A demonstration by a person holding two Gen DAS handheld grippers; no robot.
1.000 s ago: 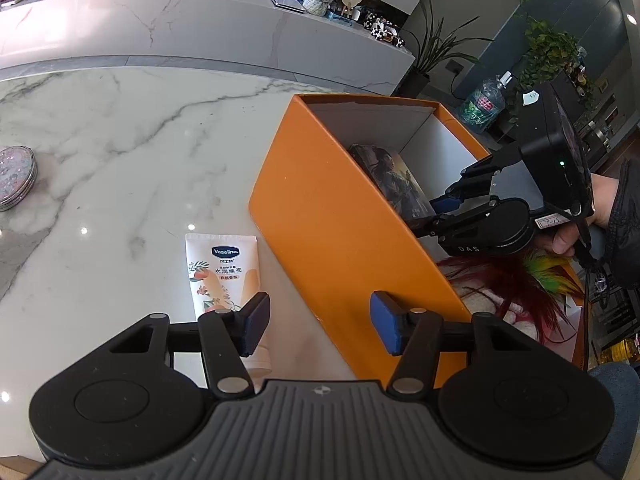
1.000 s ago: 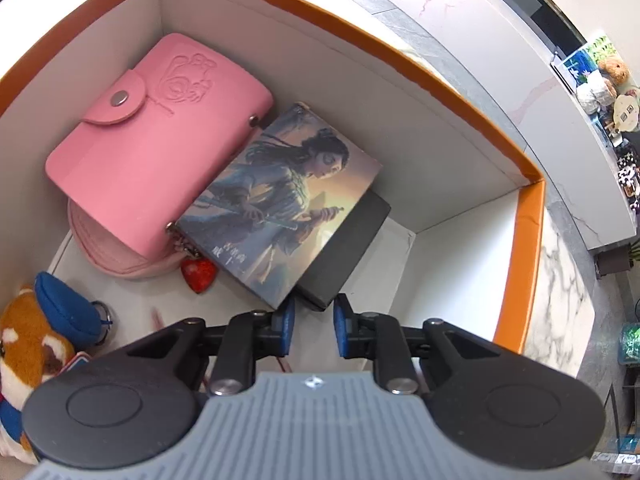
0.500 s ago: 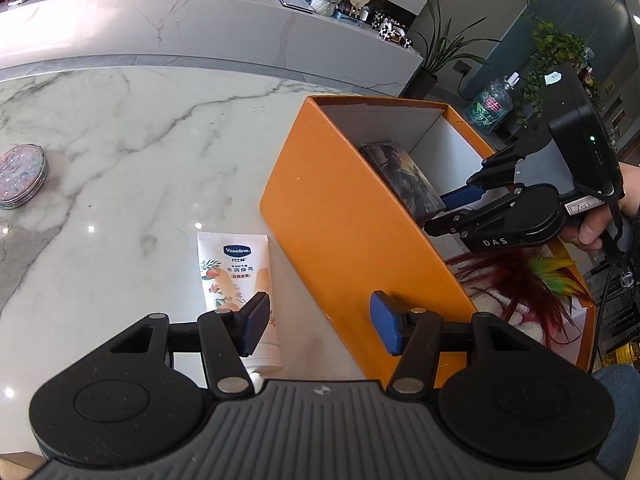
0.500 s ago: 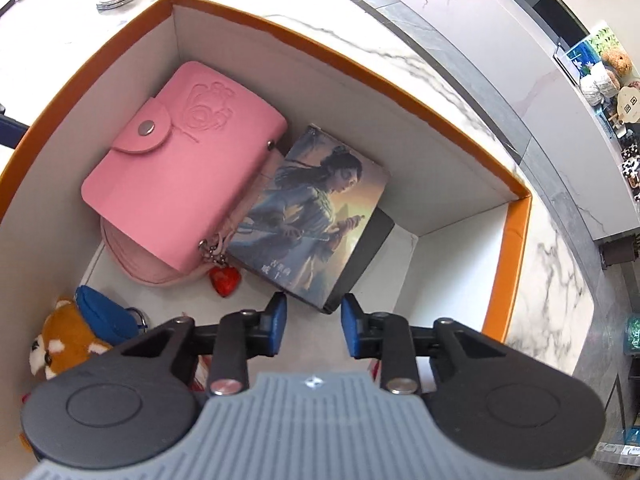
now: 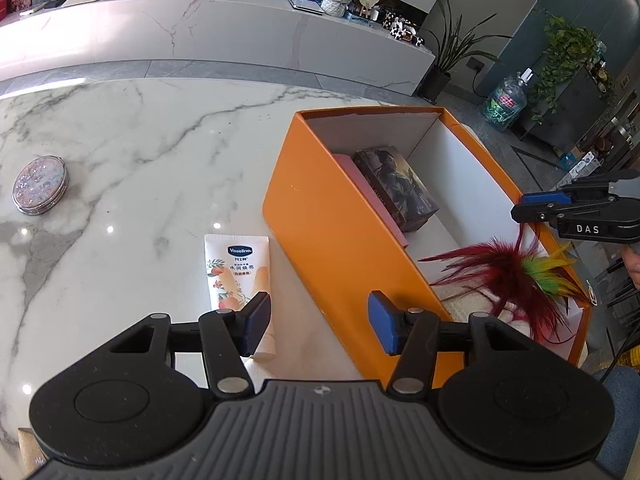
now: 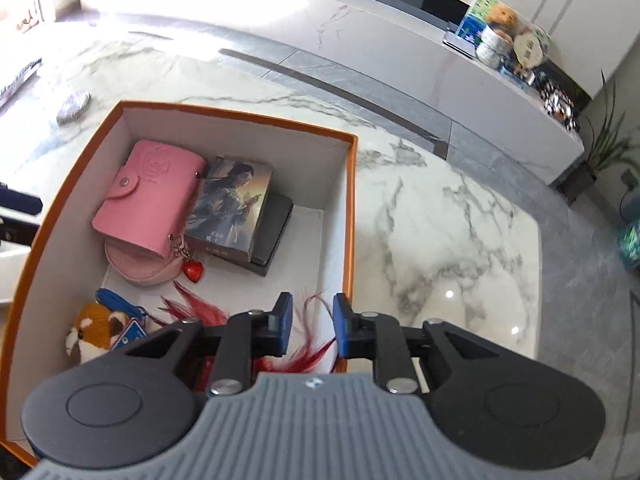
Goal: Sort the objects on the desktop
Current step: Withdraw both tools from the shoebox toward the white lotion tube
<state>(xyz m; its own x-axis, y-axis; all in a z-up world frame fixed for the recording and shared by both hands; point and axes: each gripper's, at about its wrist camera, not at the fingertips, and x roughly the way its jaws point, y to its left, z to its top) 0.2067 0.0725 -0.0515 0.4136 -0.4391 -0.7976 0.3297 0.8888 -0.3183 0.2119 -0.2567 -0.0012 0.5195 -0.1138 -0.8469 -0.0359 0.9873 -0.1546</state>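
Observation:
My left gripper hovers above the marble table beside the orange box; its jaws are closing with nothing between them. A white Vaseline tube lies flat just under its left finger. My right gripper hangs over the near end of the orange box, jaws narrow and closing, empty, with red feathers below. It also shows as the right gripper at the box's right wall. Inside lie a picture-covered box, a pink wallet and a plush toy.
A round glittery compact sits far left on the marble table. A pink pouch with a red heart charm lies under the wallet. Bare marble spreads right of the box. A long counter runs behind.
My right gripper has lifted out of the box, drawn back toward its near right side and rolled, leaving the picture-covered box lying inside. The left gripper has barely moved.

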